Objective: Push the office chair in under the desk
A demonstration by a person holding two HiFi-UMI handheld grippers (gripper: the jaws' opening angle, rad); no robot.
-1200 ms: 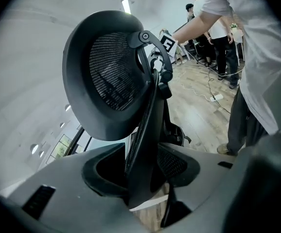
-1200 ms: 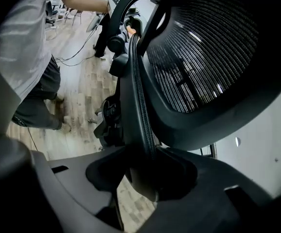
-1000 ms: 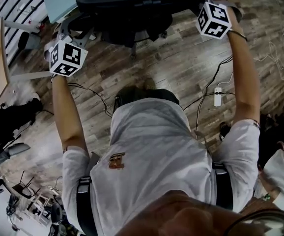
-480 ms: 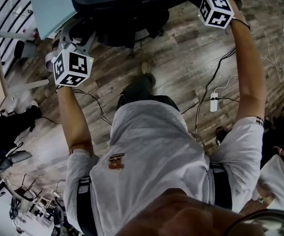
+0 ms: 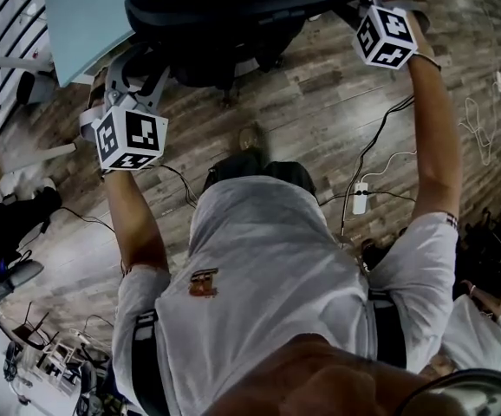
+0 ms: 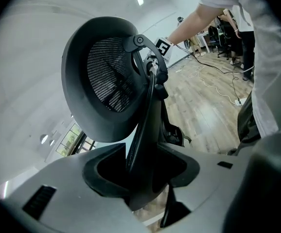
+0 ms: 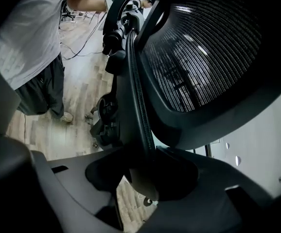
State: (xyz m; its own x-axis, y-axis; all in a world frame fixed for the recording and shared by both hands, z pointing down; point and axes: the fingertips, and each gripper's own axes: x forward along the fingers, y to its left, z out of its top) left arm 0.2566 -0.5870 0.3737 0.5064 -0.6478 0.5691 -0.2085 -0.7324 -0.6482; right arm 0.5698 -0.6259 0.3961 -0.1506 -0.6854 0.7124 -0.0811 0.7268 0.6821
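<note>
Left tool (image 6: 140, 171) and right tool (image 7: 143, 176) each clamp the office chair (image 5: 233, 7) by its backrest edge (one per side), so push evenly, keeping it square to the worktop (image 5: 86, 16).

Light grey tee (image 5: 259, 267), tiny orange-brown logo (image 5: 203, 282) on chest, dark-trimmed short sleeves (image 5: 437, 230). Black straps (image 5: 144, 362) down sides, thin wristband (image 5: 424, 57), dark shorts (image 7: 38, 89). White marker cubes (image 5: 130, 137), black squares, on left gripper (image 5: 138, 66) and right gripper (image 5: 359, 7).
</note>
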